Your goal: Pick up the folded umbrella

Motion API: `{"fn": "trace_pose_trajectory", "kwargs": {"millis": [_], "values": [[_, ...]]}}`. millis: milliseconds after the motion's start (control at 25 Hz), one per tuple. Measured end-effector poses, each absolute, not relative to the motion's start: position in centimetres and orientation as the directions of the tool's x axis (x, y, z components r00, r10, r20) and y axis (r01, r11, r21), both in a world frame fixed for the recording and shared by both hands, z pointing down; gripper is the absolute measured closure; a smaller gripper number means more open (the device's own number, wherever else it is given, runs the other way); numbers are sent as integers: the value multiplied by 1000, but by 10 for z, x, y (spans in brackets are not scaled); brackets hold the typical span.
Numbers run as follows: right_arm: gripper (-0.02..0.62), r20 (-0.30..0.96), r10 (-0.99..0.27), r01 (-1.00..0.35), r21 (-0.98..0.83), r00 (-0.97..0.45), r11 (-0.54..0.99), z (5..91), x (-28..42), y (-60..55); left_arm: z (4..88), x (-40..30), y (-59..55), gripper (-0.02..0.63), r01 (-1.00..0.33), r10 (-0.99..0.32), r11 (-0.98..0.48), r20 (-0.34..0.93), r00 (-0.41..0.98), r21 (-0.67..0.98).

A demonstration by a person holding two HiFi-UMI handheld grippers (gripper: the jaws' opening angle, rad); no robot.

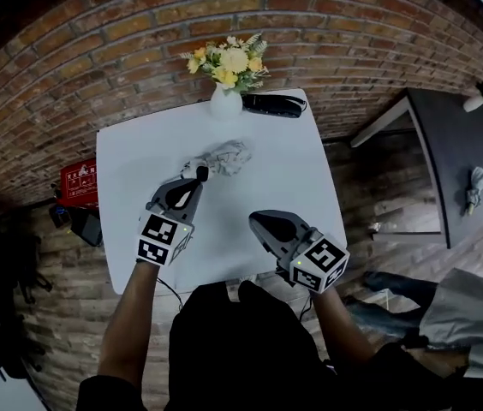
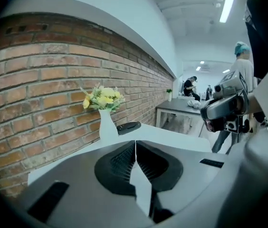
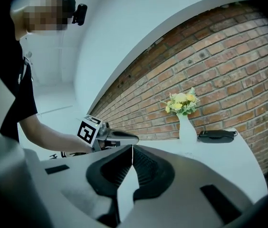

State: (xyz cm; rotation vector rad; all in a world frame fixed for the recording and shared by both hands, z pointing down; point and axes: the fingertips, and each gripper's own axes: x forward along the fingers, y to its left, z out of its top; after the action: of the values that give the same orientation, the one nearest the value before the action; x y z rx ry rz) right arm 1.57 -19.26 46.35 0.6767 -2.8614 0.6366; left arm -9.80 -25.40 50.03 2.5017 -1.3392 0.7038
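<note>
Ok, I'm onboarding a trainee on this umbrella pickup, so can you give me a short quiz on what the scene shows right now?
1. True or false: the folded umbrella lies beside the vase at the far edge of the table.
2. Pick one: what lies nearest the tip of the left tool?
A. the crumpled cloth
B. the folded umbrella
C. the vase
3. Fill in: the jaws of the right tool, like the left's, are ____, with nothing between them.

Key: 1 true; 2 A; 3 shut.
</note>
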Motion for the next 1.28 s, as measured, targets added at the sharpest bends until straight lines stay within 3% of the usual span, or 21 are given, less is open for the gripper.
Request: {"fn": "trace_pose_trajectory", "kwargs": {"millis": [320,480,760,1040,1280], "values": [[572,295,-474,-556,-364,-830,747,490,4,-196,551,-91,-293,580,-727,-624,-679,604,496,-104],[572,321,-507,-599,-377,-800,706,499,12,-196,584,-90,-311,432,-672,-558,-731,673,486,-120],[573,364,-549,-659,-394,-752,641,515,26,-196,636,-87,-322,300,-590,-440,-800,776,451,-111],[572,389,-563,-684,-413,-729,601,528,29,-194,677,-88,-327,256,-490,-305,-869,859,411,-74],[572,406,-575,-704,-427,-710,568,538,31,-193,697,-89,-333,256,-425,-227,-904,898,376,-50]]}}
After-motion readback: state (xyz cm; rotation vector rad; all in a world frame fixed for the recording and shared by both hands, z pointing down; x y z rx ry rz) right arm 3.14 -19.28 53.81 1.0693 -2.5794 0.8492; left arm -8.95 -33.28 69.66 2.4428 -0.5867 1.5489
